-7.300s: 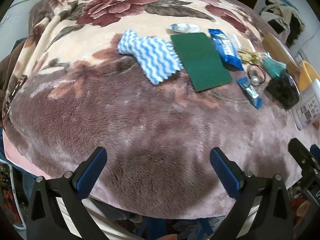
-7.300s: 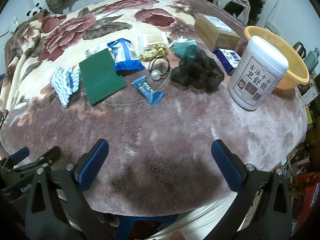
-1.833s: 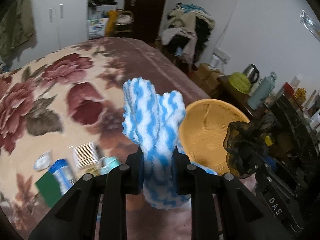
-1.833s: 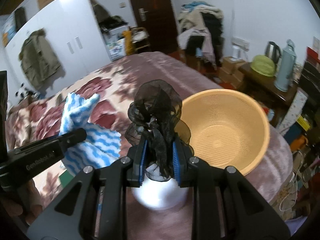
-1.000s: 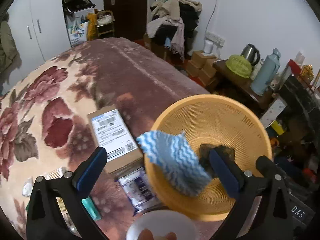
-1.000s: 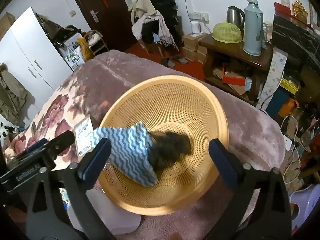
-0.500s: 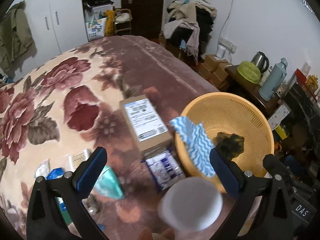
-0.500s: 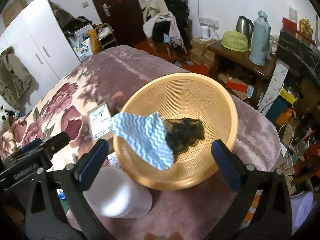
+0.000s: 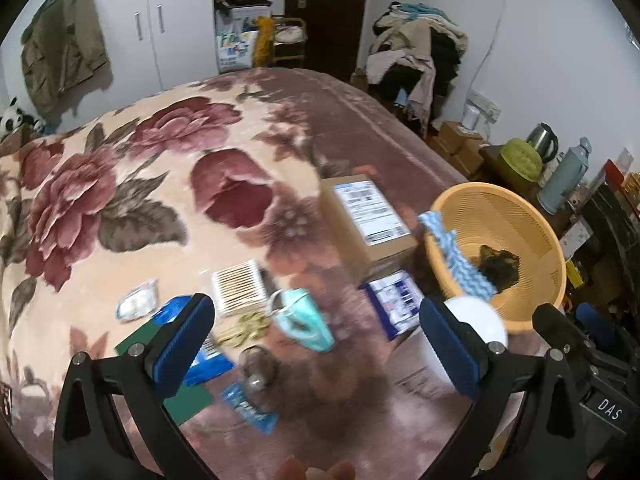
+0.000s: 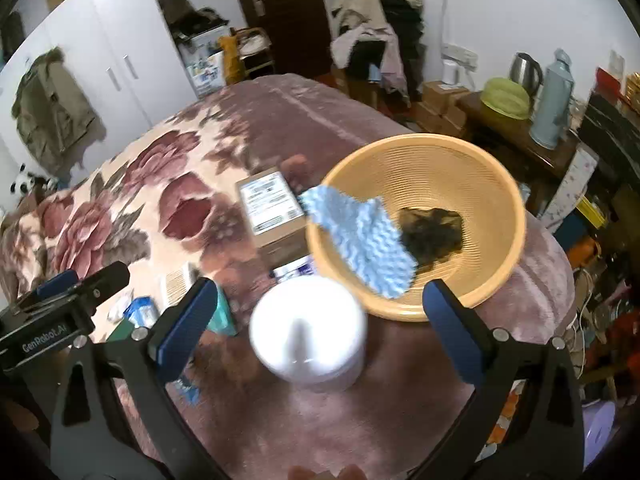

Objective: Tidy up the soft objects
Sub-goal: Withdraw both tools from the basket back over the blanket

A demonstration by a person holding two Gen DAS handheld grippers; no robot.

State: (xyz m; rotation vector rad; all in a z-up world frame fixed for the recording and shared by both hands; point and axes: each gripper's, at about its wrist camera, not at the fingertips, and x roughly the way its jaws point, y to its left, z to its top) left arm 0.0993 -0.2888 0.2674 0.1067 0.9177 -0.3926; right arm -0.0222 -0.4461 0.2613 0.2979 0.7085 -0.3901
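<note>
Both the left gripper (image 9: pixel 316 340) and right gripper (image 10: pixel 320 320) are wide open and empty, black mesh piece (image 10: pixel 432 232) sits inside the orange basket (image 10: pixel 496 184) at the bed's corner, but the blue wavy cloth (image 10: pixel 360 240) drapes over the rim and could slide out.

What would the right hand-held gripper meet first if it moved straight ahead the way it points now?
Most likely the white canister. It stands centred between the open fingers of the right hand-held gripper, nearer than the yellow basket. Depth is unclear, so it might pass just above the lid.
</note>
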